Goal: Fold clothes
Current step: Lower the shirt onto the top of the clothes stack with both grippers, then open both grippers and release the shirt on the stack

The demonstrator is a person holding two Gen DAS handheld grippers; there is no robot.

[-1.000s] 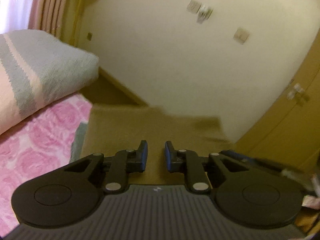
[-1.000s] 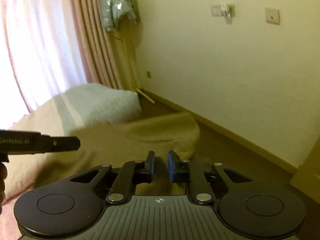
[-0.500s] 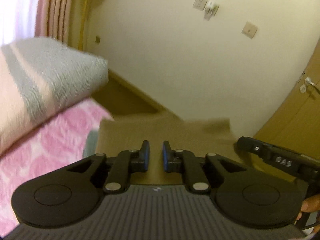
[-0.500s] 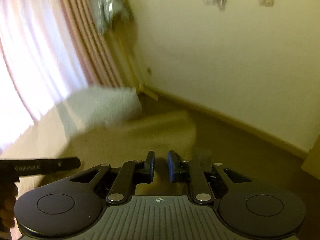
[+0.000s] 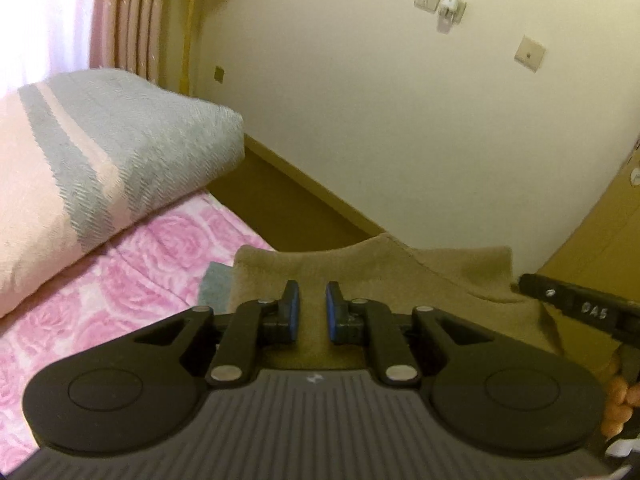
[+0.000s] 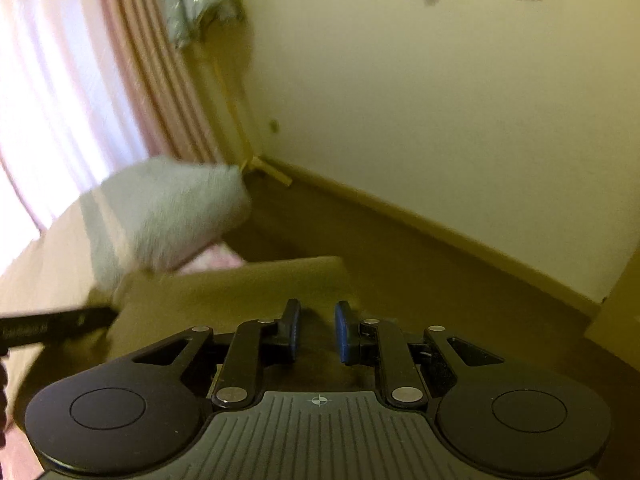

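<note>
Your left gripper (image 5: 312, 312) and right gripper (image 6: 317, 330): jaws narrowly parted, each with the tan garment (image 5: 420, 276) between the pads; grip contact unclear. Garment lies at the rose-patterned bed's (image 5: 120, 280) edge, beside a folded striped blanket (image 5: 100, 152)

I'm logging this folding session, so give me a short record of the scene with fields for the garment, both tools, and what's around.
garment: tan cloth lying on the bed
left tool: open, over the cloth, gripping nothing
right tool: open, over the cloth's edge, gripping nothing
bed cover: pink rose quilt
beside: grey and pink striped blanket, folded
background: curtain, wall sockets
</note>
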